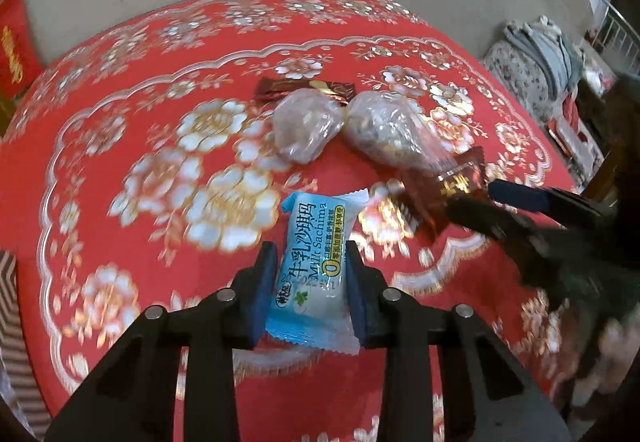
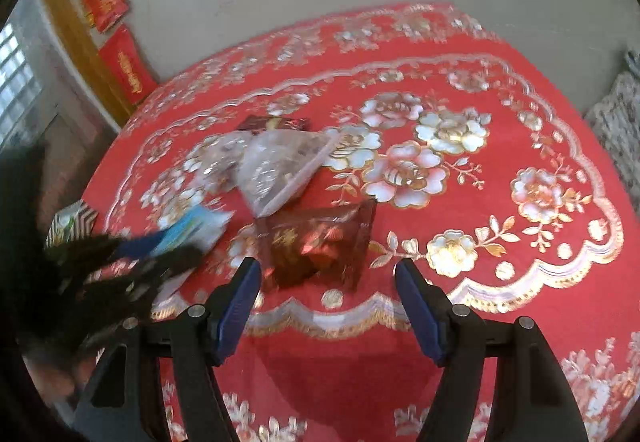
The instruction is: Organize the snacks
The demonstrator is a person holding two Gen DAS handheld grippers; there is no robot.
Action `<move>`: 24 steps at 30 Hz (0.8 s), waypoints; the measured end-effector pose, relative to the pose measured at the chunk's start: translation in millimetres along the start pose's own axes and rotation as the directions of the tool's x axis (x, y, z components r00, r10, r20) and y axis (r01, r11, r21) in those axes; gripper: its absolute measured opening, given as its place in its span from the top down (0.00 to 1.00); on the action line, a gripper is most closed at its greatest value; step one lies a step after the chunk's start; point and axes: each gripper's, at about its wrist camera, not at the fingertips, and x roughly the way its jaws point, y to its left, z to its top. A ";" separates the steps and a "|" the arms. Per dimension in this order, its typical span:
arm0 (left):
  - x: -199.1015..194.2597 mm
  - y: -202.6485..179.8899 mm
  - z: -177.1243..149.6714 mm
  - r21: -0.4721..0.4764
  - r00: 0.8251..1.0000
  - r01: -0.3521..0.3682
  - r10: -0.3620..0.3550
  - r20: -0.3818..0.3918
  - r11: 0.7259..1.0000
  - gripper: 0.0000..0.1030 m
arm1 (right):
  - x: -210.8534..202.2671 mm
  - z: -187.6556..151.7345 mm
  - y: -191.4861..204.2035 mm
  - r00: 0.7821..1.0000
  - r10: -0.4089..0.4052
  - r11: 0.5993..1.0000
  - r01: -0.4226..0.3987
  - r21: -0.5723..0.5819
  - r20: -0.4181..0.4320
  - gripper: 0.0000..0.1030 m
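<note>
- Left wrist view: the left gripper [image 1: 310, 274] has its blue pads pressed on both sides of a light blue Milk Sachima packet [image 1: 310, 266], low in the centre of the frame, so that one's properly pinched.
- Above it, mid-frame, two clear plastic bags [image 1: 308, 126] of snacks sit side by side, with a dark brown wrapped snack [image 1: 280, 87] tucked just behind them on the red floral tablecloth [image 1: 160, 54].
- At the right edge the right gripper [image 1: 484, 198] pokes in next to a blurry amber wrapper [image 1: 448, 194]; can't tell from here if it's touching.
- Right wrist view: the right gripper's jaws stand wide with nothing between them, and the amber wrapper [image 2: 320, 242] lies just ahead of the tips, centre frame.
- The clear bags [image 2: 276, 166] are above that, and the blue packet [image 2: 192, 232] shows at the left.
- My read: sorting has barely started. One snack is in hand, and the rest are still loose in a heap with no obvious spot to go.
</note>
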 end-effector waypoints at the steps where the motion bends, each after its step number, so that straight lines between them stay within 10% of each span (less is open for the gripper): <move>1: -4.6 1.4 -3.9 -0.008 1.000 0.004 -0.004 0.002 1.000 0.70 | 0.7 1.8 0.4 1.000 0.005 1.000 -0.005 0.006 0.015 0.28; 5: -13.9 3.4 -15.8 -0.018 1.000 0.017 -0.017 0.000 1.000 0.70 | 10.5 7.9 14.8 1.000 -0.006 0.999 0.007 -0.044 0.027 0.38; 7: -16.8 5.7 -21.4 -0.024 1.000 0.016 -0.016 -0.004 1.000 0.70 | 12.0 2.7 24.8 0.998 -0.055 0.993 0.059 -0.100 0.043 0.62; 24: -62.1 36.6 -57.6 -0.123 0.991 -0.093 0.104 0.086 0.988 0.70 | -49.1 -49.4 88.0 0.992 0.056 0.978 -0.032 -0.207 0.113 0.64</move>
